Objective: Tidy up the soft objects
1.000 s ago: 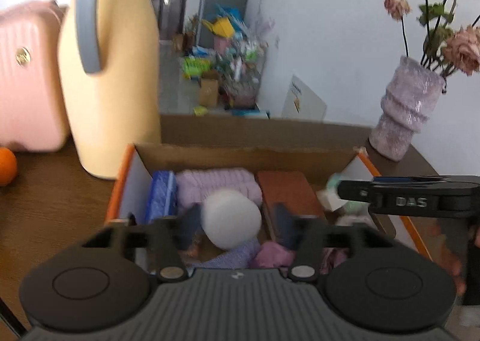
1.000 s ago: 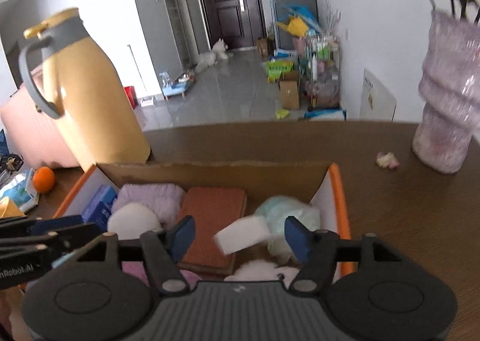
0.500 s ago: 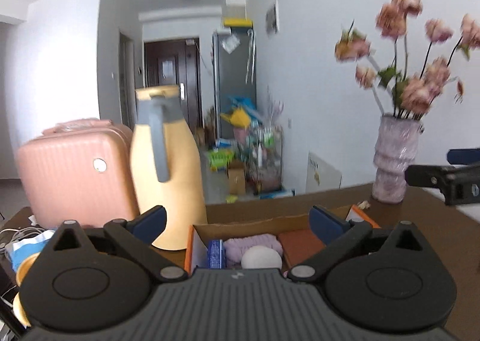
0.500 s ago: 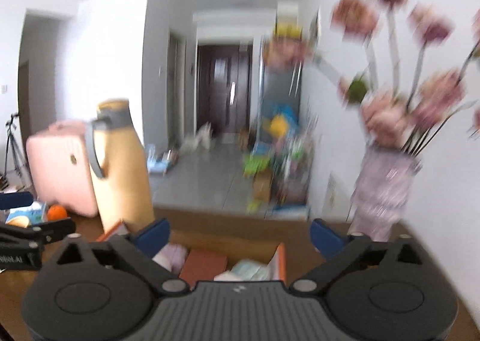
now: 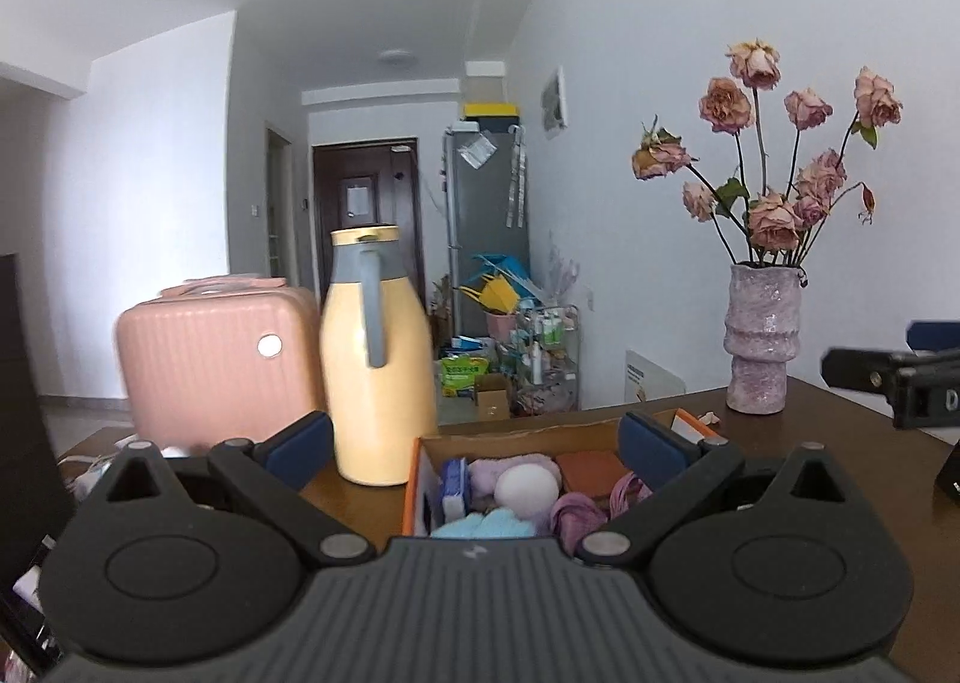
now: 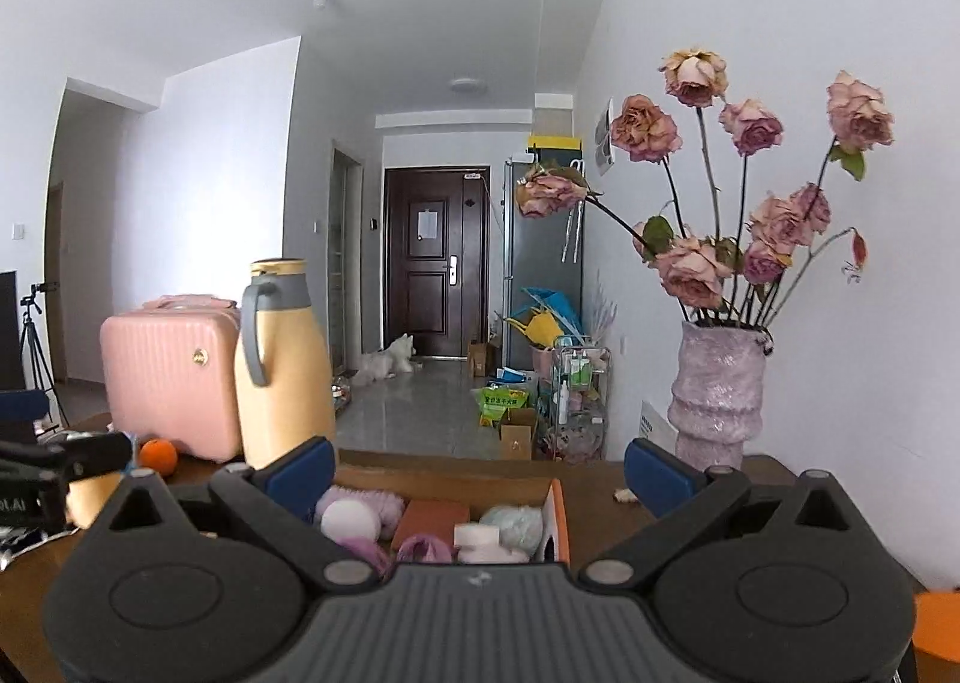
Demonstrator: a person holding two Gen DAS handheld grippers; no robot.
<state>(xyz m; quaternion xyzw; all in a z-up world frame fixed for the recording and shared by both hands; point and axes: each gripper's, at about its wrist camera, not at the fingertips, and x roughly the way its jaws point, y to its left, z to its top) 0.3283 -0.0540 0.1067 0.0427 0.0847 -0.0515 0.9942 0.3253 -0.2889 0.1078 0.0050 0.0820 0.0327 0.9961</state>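
A cardboard box with an orange rim [image 5: 414,479] stands on the brown table, low in both wrist views. It holds a white ball [image 5: 527,491], a lilac towel [image 5: 510,466], a rust cloth [image 5: 591,470], a blue pack [image 5: 454,488] and a pale blue fluffy piece [image 5: 486,524]. The right wrist view adds a white roll [image 6: 477,536] and a pale green fluffy piece [image 6: 513,524]. My left gripper [image 5: 475,443] hangs open, back from the box, with nothing between its fingers. My right gripper [image 6: 478,473] is likewise open and holds nothing.
A yellow jug [image 5: 378,371] and a pink suitcase [image 5: 210,365] stand left of the box. A lilac vase of dried roses [image 5: 762,347] sits at the table's right rear. An orange [image 6: 157,456] lies by the suitcase. A small scrap [image 6: 624,496] lies near the vase.
Both grippers have drawn back and up from the box and opened wide. The white ball left the left fingers, the white roll left the right fingers; both lie in the box.
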